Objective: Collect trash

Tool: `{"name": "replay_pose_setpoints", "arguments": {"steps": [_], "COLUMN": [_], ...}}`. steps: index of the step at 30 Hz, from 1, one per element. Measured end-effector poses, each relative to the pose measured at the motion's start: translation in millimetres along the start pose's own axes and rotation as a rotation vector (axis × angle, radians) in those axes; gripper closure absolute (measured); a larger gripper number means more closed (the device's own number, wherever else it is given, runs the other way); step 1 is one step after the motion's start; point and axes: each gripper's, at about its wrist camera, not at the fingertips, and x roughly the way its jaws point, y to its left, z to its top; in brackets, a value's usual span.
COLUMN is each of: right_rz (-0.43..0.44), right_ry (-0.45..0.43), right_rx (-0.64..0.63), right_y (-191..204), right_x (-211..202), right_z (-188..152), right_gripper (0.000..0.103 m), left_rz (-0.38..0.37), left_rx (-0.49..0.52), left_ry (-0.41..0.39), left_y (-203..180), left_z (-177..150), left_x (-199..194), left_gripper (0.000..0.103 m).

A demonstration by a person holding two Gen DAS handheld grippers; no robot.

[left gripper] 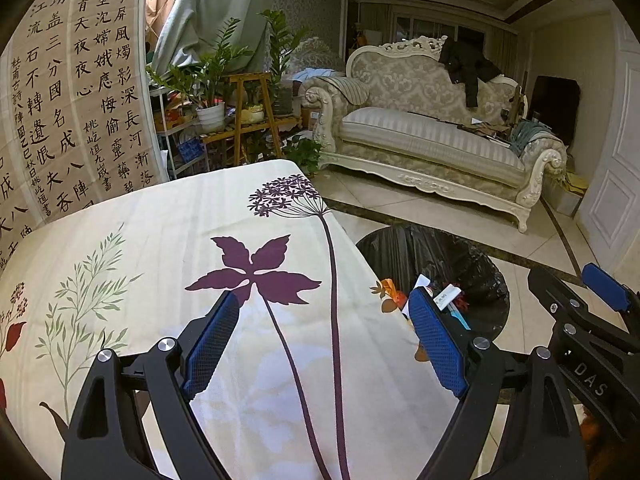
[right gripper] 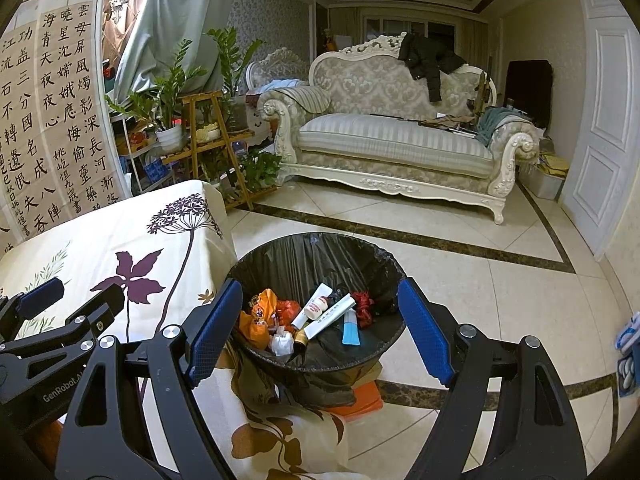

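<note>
A black-lined trash bin (right gripper: 280, 256) stands on the floor beside the table. In it lie an orange wrapper (right gripper: 260, 316), white tubes (right gripper: 316, 308), a blue tube (right gripper: 351, 330) and red scraps (right gripper: 362, 304). My right gripper (right gripper: 320, 328) is open and empty, hovering above the bin. My left gripper (left gripper: 324, 340) is open and empty above the floral tablecloth (left gripper: 160, 248). The bin (left gripper: 460, 256) also shows in the left wrist view. No loose trash shows on the table.
The table (right gripper: 100, 240) with a floral cloth is left of the bin. A cream sofa (right gripper: 400, 140) stands across the tiled floor. Potted plants on a wooden stand (right gripper: 208, 120) and a calligraphy screen (right gripper: 48, 120) are at the left. A white door (right gripper: 608, 120) is right.
</note>
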Motion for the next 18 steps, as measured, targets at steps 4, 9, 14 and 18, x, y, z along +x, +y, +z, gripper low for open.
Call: {"name": "replay_pose_setpoints", "arguments": {"steps": [4, 9, 14, 18], "right_rz": [-0.001, -0.001, 0.0, 0.001], "right_ry": [-0.001, 0.0, -0.001, -0.001], "right_rx": [0.0, 0.0, 0.001, 0.001], "right_y": [-0.1, -0.2, -0.4, -0.4], "right_x": [0.0, 0.2, 0.1, 0.0], "right_z": [-0.1, -0.3, -0.4, -0.5], "right_gripper": [0.025, 0.025, 0.025, 0.025], "left_rz": [0.0, -0.001, -0.002, -0.004], "left_rx": [-0.001, 0.0, 0.001, 0.0], "left_ry": [0.0, 0.001, 0.002, 0.003], "left_y": [-0.4, -1.3, -3.5, -2.8], "left_z": [0.1, 0.3, 1.0, 0.5], "left_x": [-0.2, 0.2, -0.2, 0.0], "left_gripper": [0.019, 0.019, 0.019, 0.019]}}
